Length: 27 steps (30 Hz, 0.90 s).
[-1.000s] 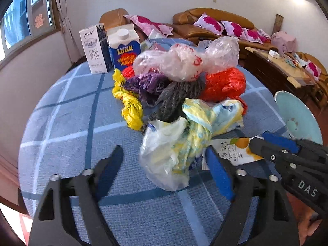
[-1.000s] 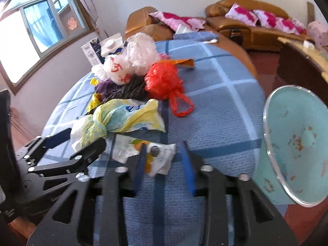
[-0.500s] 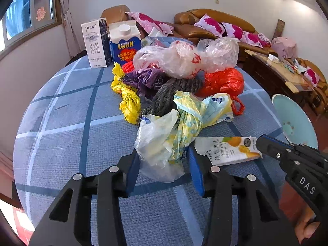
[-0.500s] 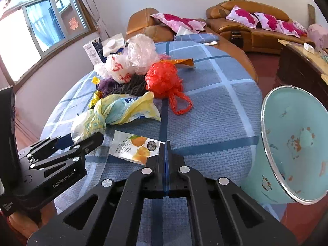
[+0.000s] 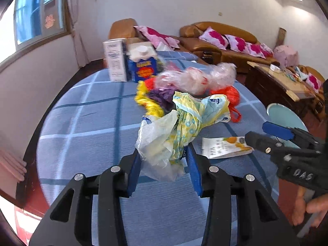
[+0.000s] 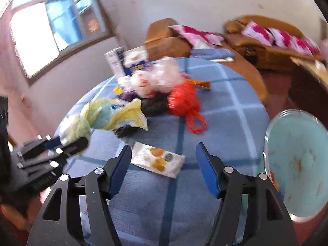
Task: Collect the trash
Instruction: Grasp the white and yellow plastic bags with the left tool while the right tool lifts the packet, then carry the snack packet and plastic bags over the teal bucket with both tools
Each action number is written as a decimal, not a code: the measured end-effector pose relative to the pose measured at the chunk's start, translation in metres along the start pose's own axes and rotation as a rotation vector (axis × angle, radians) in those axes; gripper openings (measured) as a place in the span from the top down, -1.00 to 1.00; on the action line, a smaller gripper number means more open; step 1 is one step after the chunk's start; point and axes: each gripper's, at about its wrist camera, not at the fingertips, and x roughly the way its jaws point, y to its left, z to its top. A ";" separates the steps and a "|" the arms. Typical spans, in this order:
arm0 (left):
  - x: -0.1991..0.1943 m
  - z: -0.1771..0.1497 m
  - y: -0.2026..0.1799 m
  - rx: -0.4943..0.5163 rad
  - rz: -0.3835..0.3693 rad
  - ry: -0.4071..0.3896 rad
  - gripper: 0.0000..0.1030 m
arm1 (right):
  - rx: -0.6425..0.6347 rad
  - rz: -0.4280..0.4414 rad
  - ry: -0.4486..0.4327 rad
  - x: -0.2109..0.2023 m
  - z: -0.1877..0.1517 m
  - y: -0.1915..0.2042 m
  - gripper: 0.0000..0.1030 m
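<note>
Left wrist view showed the tabletop [image 5: 82, 127] heaped with trash; my left claw [image 5: 164, 164] was clamped on the yellow plastic bag [image 5: 176, 131], lifting it. My right claw [image 6: 164, 164] gaped wide over the snack wrapper [image 6: 157, 160], needing to descend and close.

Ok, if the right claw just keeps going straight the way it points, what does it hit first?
Most likely the white snack packet with orange fruit print, lying flat on the blue checked tablecloth just ahead of the open right claw. Depth is unclear, so it may skim above it and reach the red plastic bag.
</note>
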 end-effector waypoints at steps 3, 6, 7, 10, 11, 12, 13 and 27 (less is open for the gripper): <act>-0.004 0.002 0.016 -0.034 0.033 -0.004 0.19 | -0.122 0.021 0.040 0.019 0.004 0.013 -0.35; -0.004 0.003 0.028 -0.067 0.059 0.005 0.19 | -0.195 0.070 0.127 0.046 0.002 0.018 -0.35; -0.003 0.002 0.031 -0.078 0.066 0.010 0.19 | -0.223 0.055 0.165 0.056 0.000 0.019 -0.34; -0.002 0.002 0.034 -0.086 0.075 0.014 0.19 | -0.260 0.008 0.160 0.057 -0.003 0.020 0.08; -0.001 0.001 0.034 -0.087 0.075 0.016 0.19 | -0.253 0.006 0.160 0.056 -0.004 0.019 0.23; 0.000 0.001 0.033 -0.088 0.074 0.018 0.19 | -0.236 0.014 0.158 0.053 -0.005 0.017 0.35; 0.001 0.001 0.032 -0.088 0.071 0.021 0.19 | -0.205 0.033 0.151 0.049 -0.005 0.012 0.53; -0.008 0.002 0.006 -0.065 0.065 0.003 0.19 | -0.019 0.073 0.022 -0.008 -0.009 -0.008 0.69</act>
